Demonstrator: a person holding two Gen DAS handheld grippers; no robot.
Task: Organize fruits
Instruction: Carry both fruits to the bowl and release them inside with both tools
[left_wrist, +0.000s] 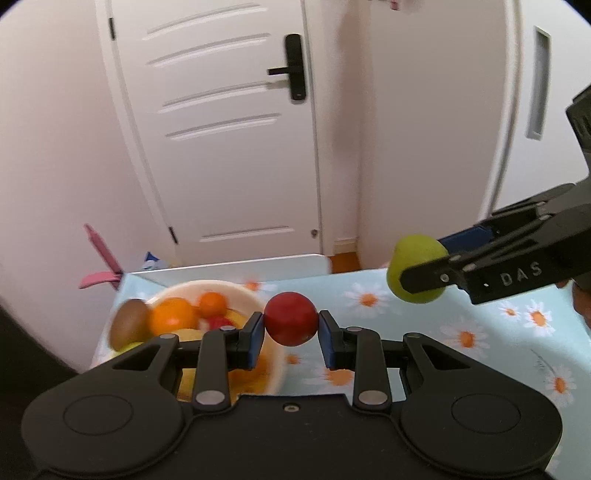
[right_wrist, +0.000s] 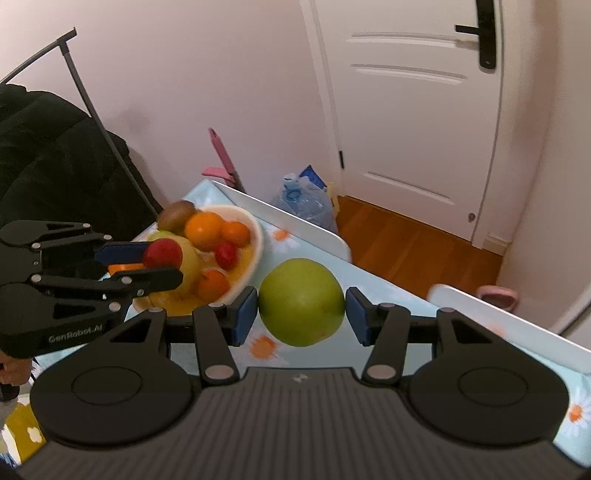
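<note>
Left wrist view: left gripper (left_wrist: 291, 325) clamped on red fruit (left_wrist: 291, 323), held above daisy-print tablecloth (left_wrist: 461, 332), just right of cream bowl (left_wrist: 242, 291) holding oranges and kiwi (left_wrist: 129, 323); right gripper (left_wrist: 417, 275) pinching green apple (left_wrist: 417, 254) at far right. Right wrist view: green apple (right_wrist: 301, 301) gripped between blue pads (right_wrist: 246, 314), beside bowl (right_wrist: 255, 236); left gripper (right_wrist: 162, 260) carrying red fruit (right_wrist: 162, 253) over bowl's near edge.
</note>
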